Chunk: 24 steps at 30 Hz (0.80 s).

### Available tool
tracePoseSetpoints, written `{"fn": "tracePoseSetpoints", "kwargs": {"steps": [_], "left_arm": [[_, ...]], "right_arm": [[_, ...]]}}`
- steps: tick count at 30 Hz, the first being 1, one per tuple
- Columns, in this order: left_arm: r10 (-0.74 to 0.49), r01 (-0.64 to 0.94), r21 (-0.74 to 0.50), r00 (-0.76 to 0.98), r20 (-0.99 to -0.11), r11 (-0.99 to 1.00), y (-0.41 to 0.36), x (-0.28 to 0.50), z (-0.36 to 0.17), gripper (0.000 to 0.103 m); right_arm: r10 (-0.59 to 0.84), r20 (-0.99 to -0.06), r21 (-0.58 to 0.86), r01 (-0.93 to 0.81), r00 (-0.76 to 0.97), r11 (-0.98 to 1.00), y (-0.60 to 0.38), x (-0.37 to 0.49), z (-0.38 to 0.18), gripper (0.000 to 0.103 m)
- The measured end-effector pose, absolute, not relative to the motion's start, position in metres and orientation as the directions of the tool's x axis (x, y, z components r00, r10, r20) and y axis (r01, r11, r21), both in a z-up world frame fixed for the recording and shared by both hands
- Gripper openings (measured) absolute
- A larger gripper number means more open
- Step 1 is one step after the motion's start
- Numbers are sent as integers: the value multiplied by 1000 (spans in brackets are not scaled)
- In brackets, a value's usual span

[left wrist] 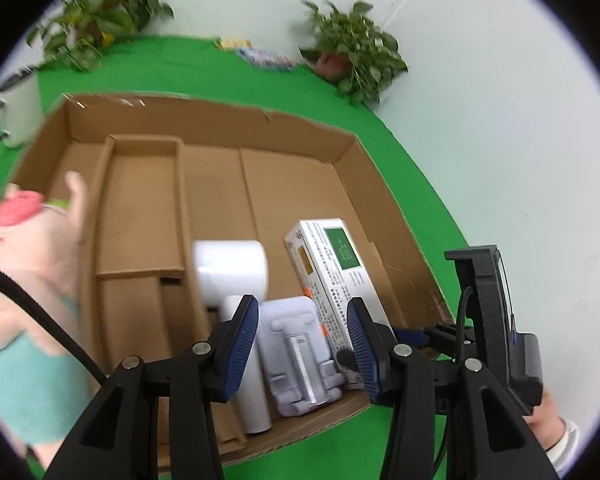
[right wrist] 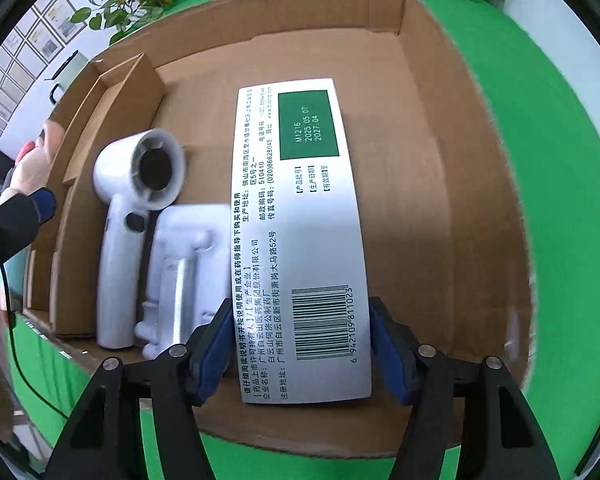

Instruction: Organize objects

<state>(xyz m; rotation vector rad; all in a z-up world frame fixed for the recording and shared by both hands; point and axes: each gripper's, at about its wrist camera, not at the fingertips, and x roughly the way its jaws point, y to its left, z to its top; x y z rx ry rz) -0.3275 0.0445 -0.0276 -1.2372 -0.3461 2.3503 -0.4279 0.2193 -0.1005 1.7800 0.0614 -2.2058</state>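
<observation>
**Asker:** Where is your hand-held gripper?

**Me:** My right hand-held gripper [right wrist: 300, 308] points steeply down into an open cardboard tray [right wrist: 440, 60] on the green worktop [right wrist: 560, 200]. It straddles a white medicine box [right wrist: 300, 220]. One blue pad meets each long side of the box, at the barcode end nearest me, so I judge it to be grasping the box.

**Asker:** How does the box lie?

**Me:** It lies flat on the tray floor, in the wide right-hand part. Its long axis runs straight away from my gripper toward the tray's far wall, and my jaws cross its short width. A grey phone stand [right wrist: 188, 260] is just beside its left edge, and a white hair dryer [right wrist: 120, 240] lies left of that, roughly parallel.

**Asker:** And your other hand?

**Me:** My left hand-held gripper [left wrist: 303, 304] hovers above the near edge of the tray with its jaws partly apart and nothing between them. A pink plush toy [left wrist: 32, 240] shows at the left edge of its view. I cannot tell whether the toy rests on anything.

**Asker:** Which hand is nearer the box?

**Me:** The right one, clearly. Any shift will likely follow the box's length or push it sideways, and the phone stand leaves hardly any room on the left.
</observation>
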Motion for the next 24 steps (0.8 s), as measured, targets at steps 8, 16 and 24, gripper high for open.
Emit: {"fn": "tracePoseSetpoints", "kwargs": {"steps": [8, 16, 24], "left_arm": [[319, -224, -227, -707, -632, -948, 10, -266, -3, 66], [63, -53, -33, -854, -516, -998, 1, -229, -33, 81], [-81, 35, 102, -863, -498, -994, 19, -228, -68, 83]], "right_arm": [[-232, -922, 130, 314, -311, -940, 214, -401, -74, 85], [-191, -602, -55, 279, -775, -959, 196, -311, -53, 102], [-180, -547, -27, 232, -817, -972, 173, -326, -99, 103]]}}
